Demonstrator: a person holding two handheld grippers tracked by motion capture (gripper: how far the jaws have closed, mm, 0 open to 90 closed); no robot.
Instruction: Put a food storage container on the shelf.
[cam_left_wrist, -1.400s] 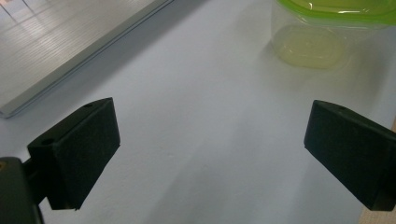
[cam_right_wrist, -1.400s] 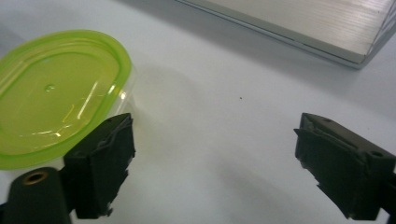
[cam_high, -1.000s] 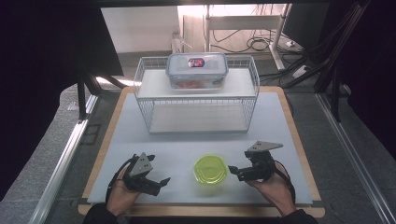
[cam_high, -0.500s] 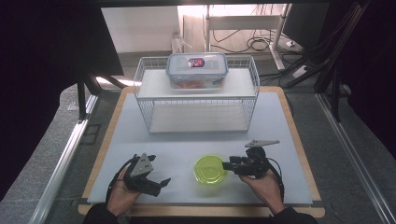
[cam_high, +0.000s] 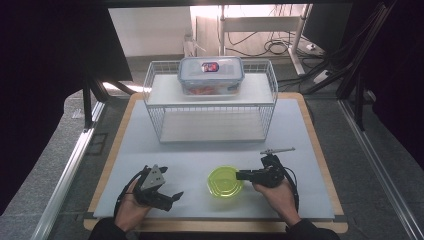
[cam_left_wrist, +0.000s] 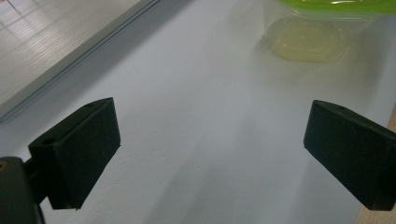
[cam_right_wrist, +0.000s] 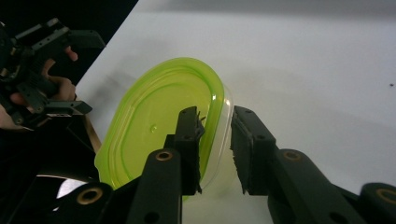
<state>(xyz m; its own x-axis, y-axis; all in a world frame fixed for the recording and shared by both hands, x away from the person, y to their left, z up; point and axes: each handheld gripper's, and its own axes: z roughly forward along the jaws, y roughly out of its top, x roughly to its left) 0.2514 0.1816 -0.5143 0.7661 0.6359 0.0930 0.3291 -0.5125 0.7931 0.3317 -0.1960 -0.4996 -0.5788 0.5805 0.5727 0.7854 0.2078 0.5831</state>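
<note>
one clear oval plastic tub with a lime-green lid (cam_high: 224, 181) sits upright at the near middle of the white table mat (cam_high: 300, 130), long axis toward the right gripper (cam_high: 241, 175), whose jaws, just closing, straddle its rim. left gripper (cam_high: 175, 196) released.

The right gripper (cam_high: 240, 175) has moved left and dropped lower, from just right of the tub (cam_high: 225, 181) to its right edge; its body has rolled, so the grey plate (cam_high: 278, 150) that lay flat on top now shows edge-on as a thin line. Its jaws have just been closing, and in the right gripper view they now straddle the tub's green rim, one over the lid (cam_right_wrist: 159, 123), one outside the clear wall.
</note>
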